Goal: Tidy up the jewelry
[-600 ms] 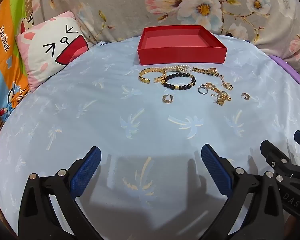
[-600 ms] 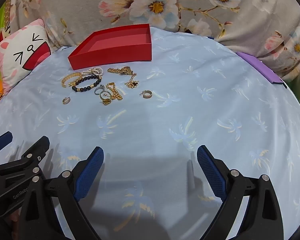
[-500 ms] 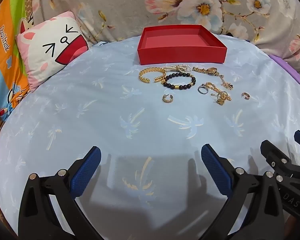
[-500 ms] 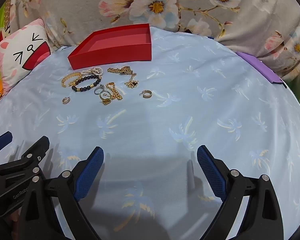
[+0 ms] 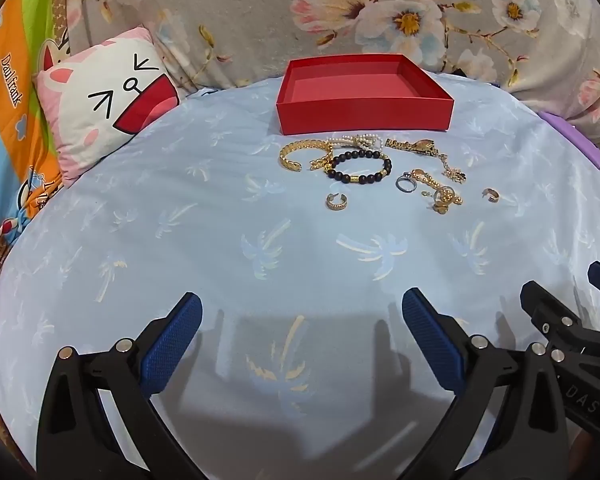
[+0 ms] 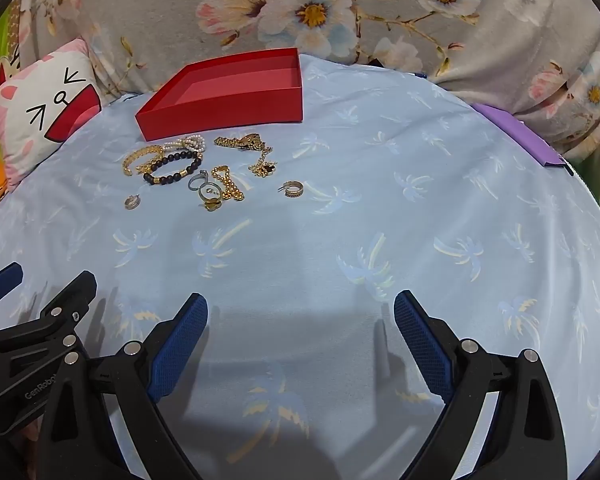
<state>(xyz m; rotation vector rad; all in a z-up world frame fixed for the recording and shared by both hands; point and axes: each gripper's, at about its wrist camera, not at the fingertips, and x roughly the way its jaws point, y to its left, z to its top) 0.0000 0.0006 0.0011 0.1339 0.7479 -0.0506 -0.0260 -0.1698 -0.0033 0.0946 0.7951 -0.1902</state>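
- Left gripper and right gripper: jaws wide apart, holding nothing, low in frame.
- Jewelry lies upper centre, just below the red box.
- Cat pillow upper left; nothing between.
- Pale blue palm-print cloth; floral fabric behind.

One red box, one beaded bracelet, two hoop earrings.

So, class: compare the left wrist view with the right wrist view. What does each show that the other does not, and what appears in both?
Only the left wrist view shows the orange cloth with lettering at its left edge. Only the right wrist view shows the lettering on the other tool's black frame. Both share the empty red cardboard tray, the black bead bracelet and the open left tongs and right tongs.
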